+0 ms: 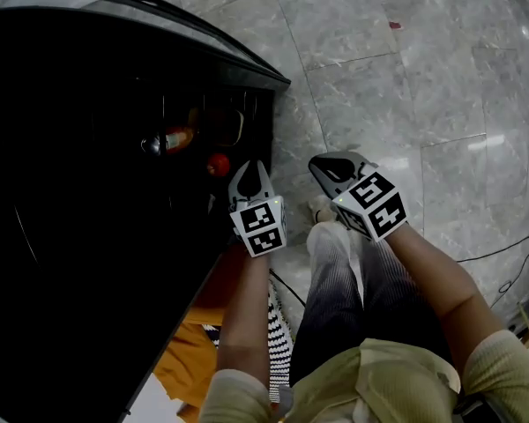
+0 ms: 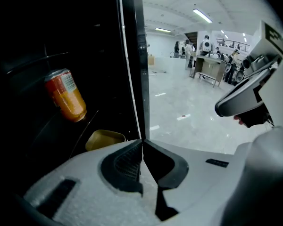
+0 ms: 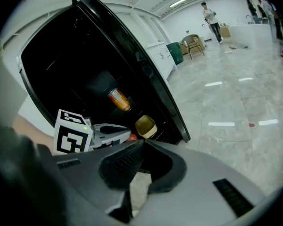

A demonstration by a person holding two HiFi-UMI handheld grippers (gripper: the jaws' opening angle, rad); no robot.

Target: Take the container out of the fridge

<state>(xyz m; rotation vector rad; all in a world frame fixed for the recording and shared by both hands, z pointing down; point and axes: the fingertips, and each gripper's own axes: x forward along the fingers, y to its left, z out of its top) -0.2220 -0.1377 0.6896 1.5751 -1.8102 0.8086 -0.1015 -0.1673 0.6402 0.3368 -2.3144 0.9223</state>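
The reach into the open fridge looks like the step in hand; nothing is grasped yet. The left gripper sits at the mouth of the dark cabinet with its two jaws pressed together tip to tip and nothing between them. The right gripper hangs just beside it, on the outer side over the marble floor, and its jaws are likewise closed on nothing.

Seen from the left gripper view, the yellow container lies low and just left of the jaw tips, a little way ahead of them inside the fridge. An orange can stands tilted above it and further to the left, apart from it. From the right gripper view the same container shows directly ahead of and just above the jaw tips, with the can beyond and above it. A small red round thing sits between the container and the left gripper's nose; what it is cannot be told.

The next move probably calls for the left jaws to spread wide, since closed tips cannot take the rim. They would then advance down and to the left until one jaw is inside the container's wall and one outside. The red thing and the can are close enough to be knocked, so the approach should stay low.
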